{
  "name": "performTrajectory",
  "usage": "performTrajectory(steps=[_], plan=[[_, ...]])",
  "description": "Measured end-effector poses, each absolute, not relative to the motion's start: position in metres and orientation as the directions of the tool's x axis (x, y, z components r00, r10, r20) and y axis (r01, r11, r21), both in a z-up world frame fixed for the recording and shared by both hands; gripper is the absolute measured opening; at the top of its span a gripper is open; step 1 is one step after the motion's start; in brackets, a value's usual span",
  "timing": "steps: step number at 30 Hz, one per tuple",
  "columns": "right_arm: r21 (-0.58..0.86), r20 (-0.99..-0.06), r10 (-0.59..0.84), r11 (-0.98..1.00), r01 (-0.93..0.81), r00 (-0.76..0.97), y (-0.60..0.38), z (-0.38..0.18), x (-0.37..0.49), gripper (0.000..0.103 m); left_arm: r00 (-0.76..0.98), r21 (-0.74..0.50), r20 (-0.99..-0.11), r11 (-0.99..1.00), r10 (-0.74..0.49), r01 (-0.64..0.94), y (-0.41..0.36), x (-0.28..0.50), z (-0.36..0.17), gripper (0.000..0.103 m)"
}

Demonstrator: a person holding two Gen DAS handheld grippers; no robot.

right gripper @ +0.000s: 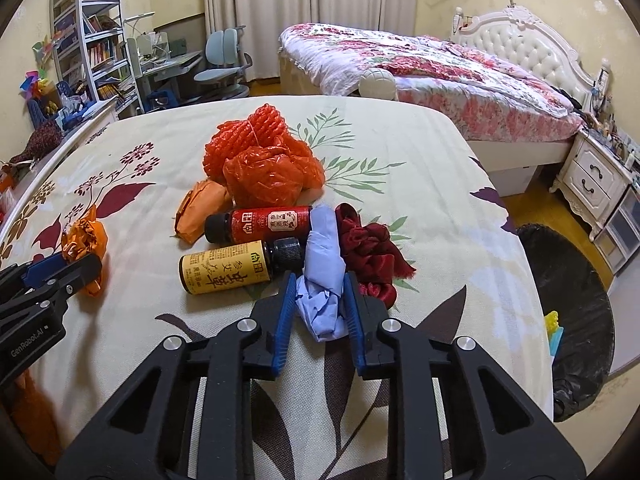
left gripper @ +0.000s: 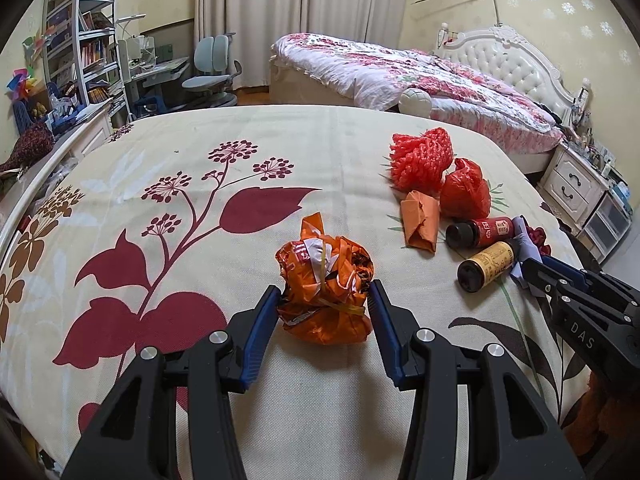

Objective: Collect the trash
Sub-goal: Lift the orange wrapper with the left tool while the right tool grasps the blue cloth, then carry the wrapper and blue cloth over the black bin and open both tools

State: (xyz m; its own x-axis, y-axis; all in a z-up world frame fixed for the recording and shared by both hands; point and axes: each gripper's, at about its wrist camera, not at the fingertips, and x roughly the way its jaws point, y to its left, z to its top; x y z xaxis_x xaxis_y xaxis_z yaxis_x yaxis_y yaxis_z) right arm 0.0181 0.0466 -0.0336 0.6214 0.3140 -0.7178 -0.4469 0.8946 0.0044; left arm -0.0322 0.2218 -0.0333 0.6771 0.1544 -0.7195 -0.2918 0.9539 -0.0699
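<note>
Black bin-bag mouth [right gripper: 568, 320] cut off at lower right. Left gripper [left gripper: 325, 298] clamped on crumpled orange plastic wrapper [left gripper: 325, 280]; right gripper [right gripper: 320, 292] pinching pale blue crumpled paper [right gripper: 322, 264], centre frame, on floral cream bedspread [right gripper: 420, 184]. Bookshelf [left gripper: 80, 40] upper left.

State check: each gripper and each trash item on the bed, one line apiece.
left gripper: shut on orange bag wad
right gripper: shut on blue paper wad
red-label bottle: lying on its side, capped
yellow-label bottle: lying on its side, capped
red foam net: bunched, loose
red plastic bag: crumpled, loose
orange paper: folded, loose
dark red cloth: bunched, loose
</note>
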Motion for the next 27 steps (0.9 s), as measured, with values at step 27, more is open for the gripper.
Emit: performTrajectory(steps=[27], plan=[[0.040,-0.615,0.312,0.930,-0.366,0.724,-0.018,0.017,-0.008,0.024,0.743,-0.091,-0.667,0.982,0.065,-0.167,0.173,-0.034,-0.003,0.047]])
